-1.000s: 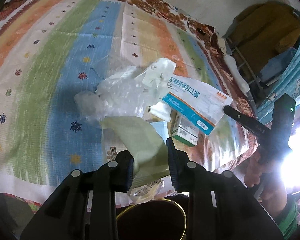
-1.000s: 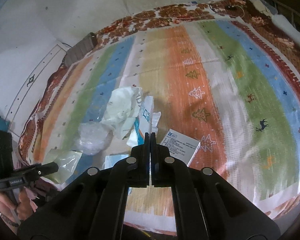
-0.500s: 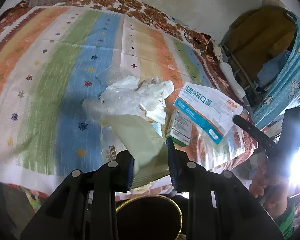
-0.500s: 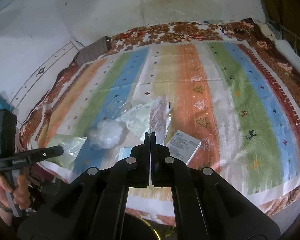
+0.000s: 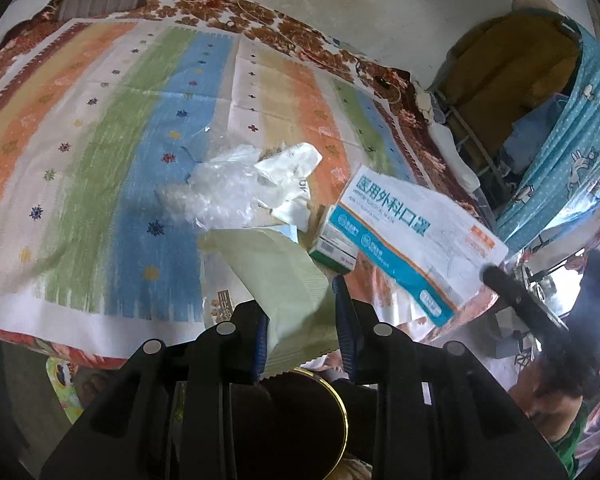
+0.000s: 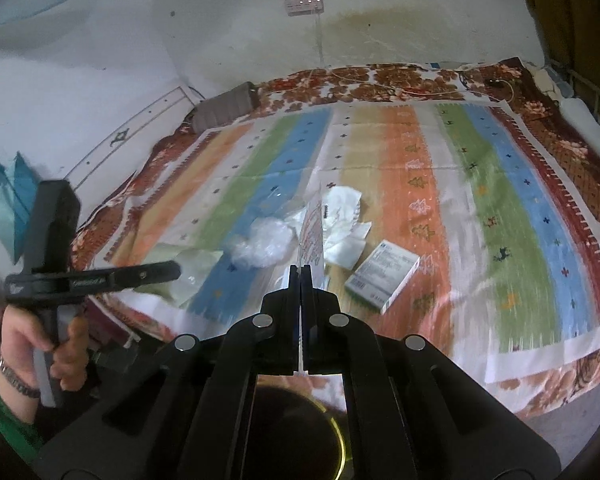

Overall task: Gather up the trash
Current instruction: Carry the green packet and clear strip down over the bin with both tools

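Trash half gathered: left gripper (image 5: 300,320) pinches a pale green wrapper (image 5: 284,276), right gripper (image 6: 301,280) clamps a mask packet (image 5: 416,236), while crumpled plastic (image 6: 262,242) and a small box (image 6: 382,274) wait mid-frame.

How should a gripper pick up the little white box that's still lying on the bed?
Probably from straight above, closing across the two long edges of the small box. It lies flat on the striped blanket, so its narrow width should fit between the fingers. Its right side is bare blanket, while the crumpled white wrapper crowds its upper left, so approach from the right.
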`<state>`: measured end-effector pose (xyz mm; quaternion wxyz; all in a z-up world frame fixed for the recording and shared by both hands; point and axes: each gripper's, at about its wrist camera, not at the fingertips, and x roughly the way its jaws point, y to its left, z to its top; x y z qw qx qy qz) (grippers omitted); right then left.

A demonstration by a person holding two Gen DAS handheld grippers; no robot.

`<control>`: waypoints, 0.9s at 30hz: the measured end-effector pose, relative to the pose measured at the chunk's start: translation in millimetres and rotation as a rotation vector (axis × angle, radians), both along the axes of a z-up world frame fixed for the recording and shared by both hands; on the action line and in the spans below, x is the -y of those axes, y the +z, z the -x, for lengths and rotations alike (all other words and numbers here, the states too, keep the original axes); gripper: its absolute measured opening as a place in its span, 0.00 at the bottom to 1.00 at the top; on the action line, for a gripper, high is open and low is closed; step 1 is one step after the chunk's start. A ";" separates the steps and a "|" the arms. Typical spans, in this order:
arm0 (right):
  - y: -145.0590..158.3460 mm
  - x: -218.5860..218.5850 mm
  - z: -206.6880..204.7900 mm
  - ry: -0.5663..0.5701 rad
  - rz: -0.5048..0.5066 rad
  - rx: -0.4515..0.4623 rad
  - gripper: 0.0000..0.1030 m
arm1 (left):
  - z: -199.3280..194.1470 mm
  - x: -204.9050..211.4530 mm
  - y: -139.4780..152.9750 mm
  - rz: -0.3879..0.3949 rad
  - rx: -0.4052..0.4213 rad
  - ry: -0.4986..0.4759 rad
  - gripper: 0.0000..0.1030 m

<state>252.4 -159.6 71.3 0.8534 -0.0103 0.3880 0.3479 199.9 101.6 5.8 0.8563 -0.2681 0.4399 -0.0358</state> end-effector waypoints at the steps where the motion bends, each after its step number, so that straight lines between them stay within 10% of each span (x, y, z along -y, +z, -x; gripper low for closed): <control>1: -0.8 0.3 8.5 0.010 0.007 0.005 0.00 | 1.9 1.2 0.9 -0.003 0.003 0.000 0.27; 27: -24.3 19.7 106.3 0.100 0.045 -0.015 0.00 | 59.2 33.1 -7.8 0.093 -0.006 0.030 0.27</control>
